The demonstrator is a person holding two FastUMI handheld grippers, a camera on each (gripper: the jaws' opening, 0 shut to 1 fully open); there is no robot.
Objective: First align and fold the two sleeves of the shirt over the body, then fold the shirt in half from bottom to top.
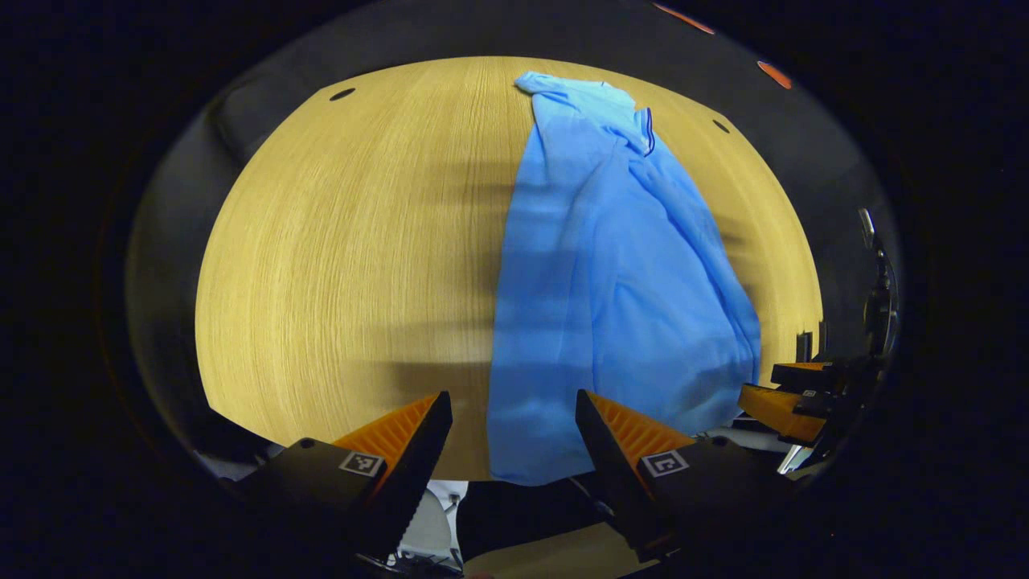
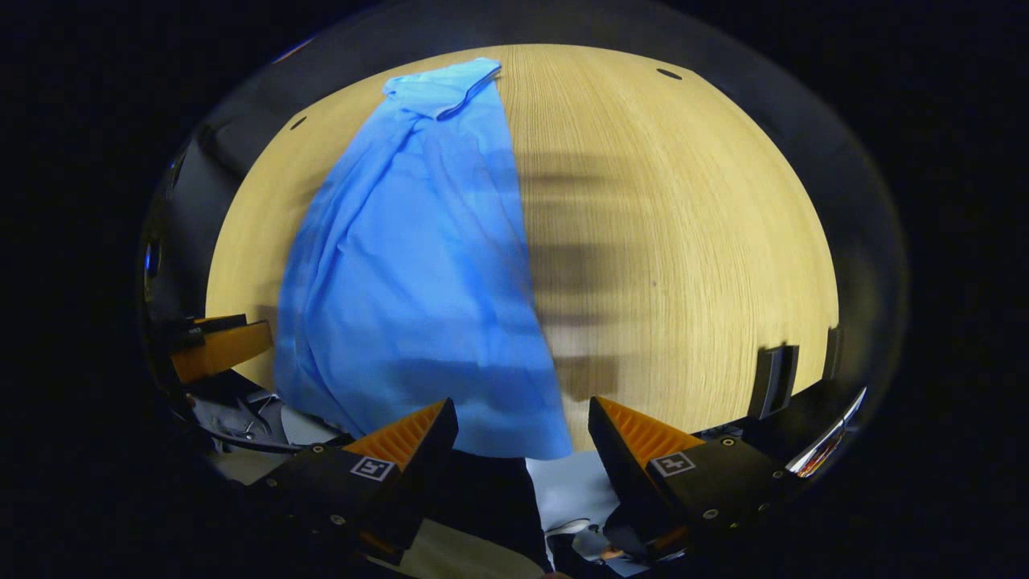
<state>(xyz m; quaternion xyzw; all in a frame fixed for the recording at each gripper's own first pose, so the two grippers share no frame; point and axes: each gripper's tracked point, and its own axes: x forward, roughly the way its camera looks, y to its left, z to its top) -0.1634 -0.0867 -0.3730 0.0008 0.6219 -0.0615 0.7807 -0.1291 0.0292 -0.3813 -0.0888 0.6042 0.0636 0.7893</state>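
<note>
Bright overhead light, striped soft shadows across the table, strong fisheye curving at edges, dark surroundings

In the right gripper view, the right gripper hangs with jaws apart over the near table edge, the blue shirt lying lengthwise ahead, collar far, the left gripper beside its hem.

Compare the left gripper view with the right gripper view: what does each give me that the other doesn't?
Left gripper view: the right claw past the shirt, and bare table on the shirt's left. Right gripper view: the left claw past the shirt, and bare table on its right. Shared: the shirt folded into a long strip, with each view's own claw open near the hem.
</note>
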